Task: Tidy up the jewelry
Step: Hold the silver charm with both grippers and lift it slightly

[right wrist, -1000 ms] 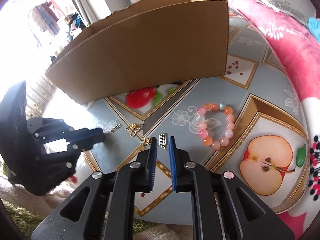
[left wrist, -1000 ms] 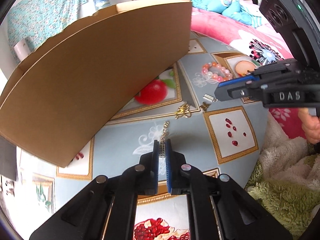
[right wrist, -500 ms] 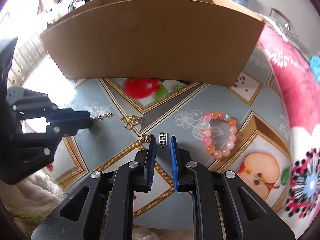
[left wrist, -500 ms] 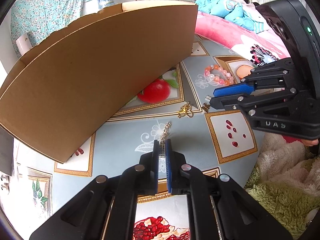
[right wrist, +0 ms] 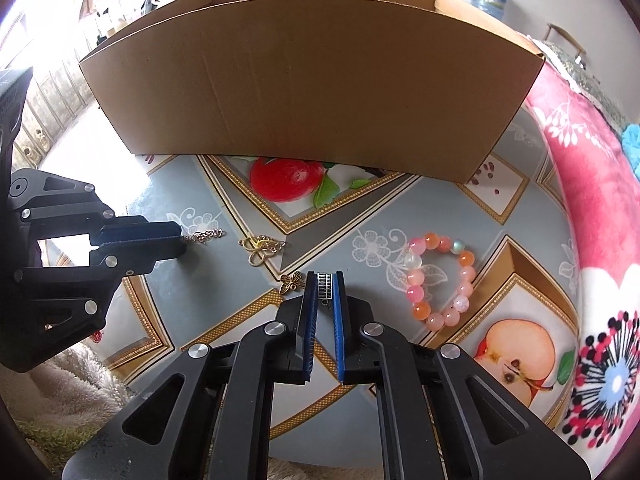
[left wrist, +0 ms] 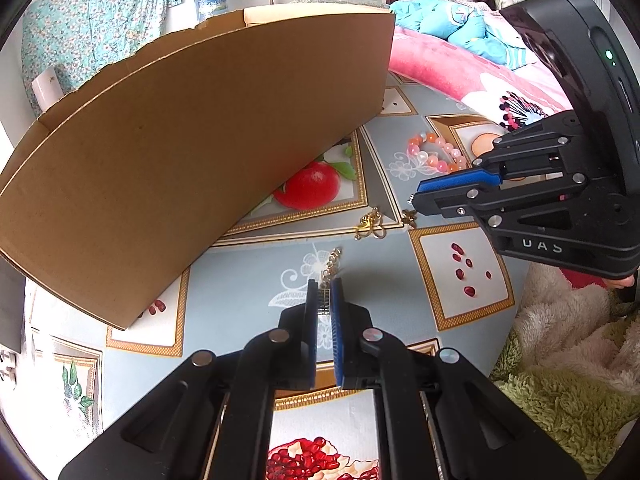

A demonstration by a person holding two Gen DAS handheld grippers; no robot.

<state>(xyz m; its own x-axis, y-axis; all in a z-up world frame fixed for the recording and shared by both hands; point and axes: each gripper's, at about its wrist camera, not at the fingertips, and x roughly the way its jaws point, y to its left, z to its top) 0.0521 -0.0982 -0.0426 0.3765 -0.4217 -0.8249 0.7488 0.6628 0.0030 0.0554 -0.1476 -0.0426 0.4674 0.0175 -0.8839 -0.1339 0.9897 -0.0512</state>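
Five small pieces of jewelry lie or are held on the patterned counter (right wrist: pixel 224 184), all in front of the large cardboard box (right wrist: pixel 312 80), which serves here as landmark. The bead bracelet (right wrist: pixel 440 280), largest of the pieces, rests untouched before the box's right end. The gold clasp chain (right wrist: pixel 262 247) lies before the box's middle, with the small bronze flower charm (right wrist: pixel 291 282) just nearer the viewer. The left gripper (left wrist: pixel 325 300) is clenched on a silver charm with a short chain (left wrist: pixel 331 264), the chain trailing onto the counter toward the box. The right gripper (right wrist: pixel 325 292) is closing its jaws, and its pads already press on the silver ladder charm (right wrist: pixel 325 285), just beside the flower charm. Whether either charm has left the counter cannot be told. The box's interior is hidden, so nothing shows as sorted; judged from this layout, two pieces are grasped, three remain to collect, and all placement is still ahead.
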